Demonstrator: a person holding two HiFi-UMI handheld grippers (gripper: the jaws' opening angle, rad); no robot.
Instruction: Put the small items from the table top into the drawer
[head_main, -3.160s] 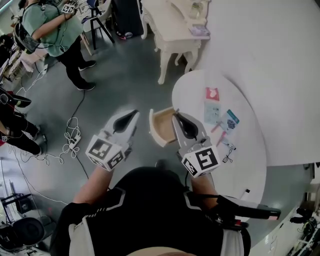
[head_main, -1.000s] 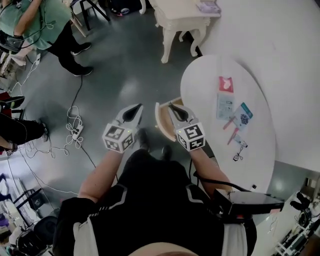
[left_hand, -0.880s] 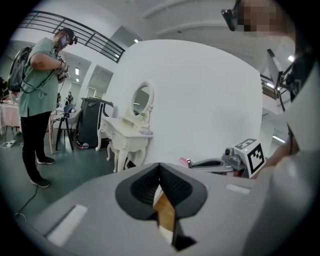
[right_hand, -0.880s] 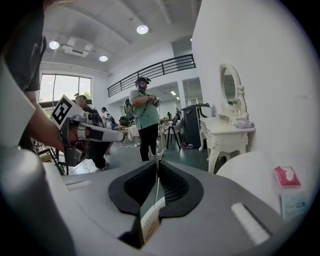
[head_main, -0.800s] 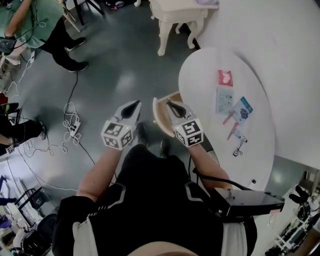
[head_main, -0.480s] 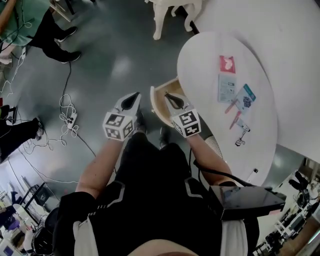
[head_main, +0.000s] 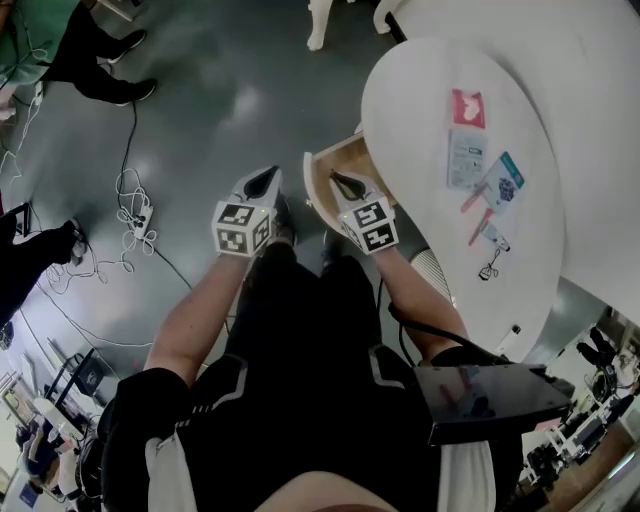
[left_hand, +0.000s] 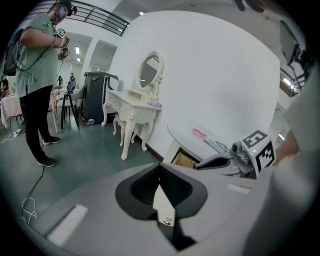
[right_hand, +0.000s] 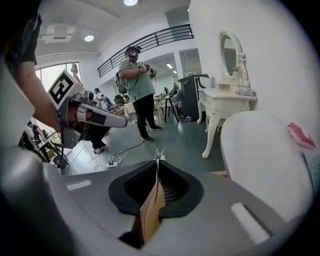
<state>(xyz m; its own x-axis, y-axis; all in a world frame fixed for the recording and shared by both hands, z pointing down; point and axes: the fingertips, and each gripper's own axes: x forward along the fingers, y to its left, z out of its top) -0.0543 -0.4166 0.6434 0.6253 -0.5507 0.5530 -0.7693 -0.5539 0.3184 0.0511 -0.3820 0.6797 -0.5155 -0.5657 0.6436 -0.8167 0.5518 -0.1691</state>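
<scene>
The bench (head_main: 410, 110) stands to the right, with the drawer (head_main: 330, 160) pulled out of its left edge over the floor (head_main: 200, 90). The small items (head_main: 466, 160) lie in a row on the bench's right side, well apart from the drawer. The right gripper (head_main: 342, 182) hangs above the drawer, the left gripper (head_main: 263, 181) beside it over the floor; cables (head_main: 135, 215) lie further left

Partly hidden: drawer (head_main: 338, 158) interior, behind right gripper (head_main: 337, 180).
</scene>
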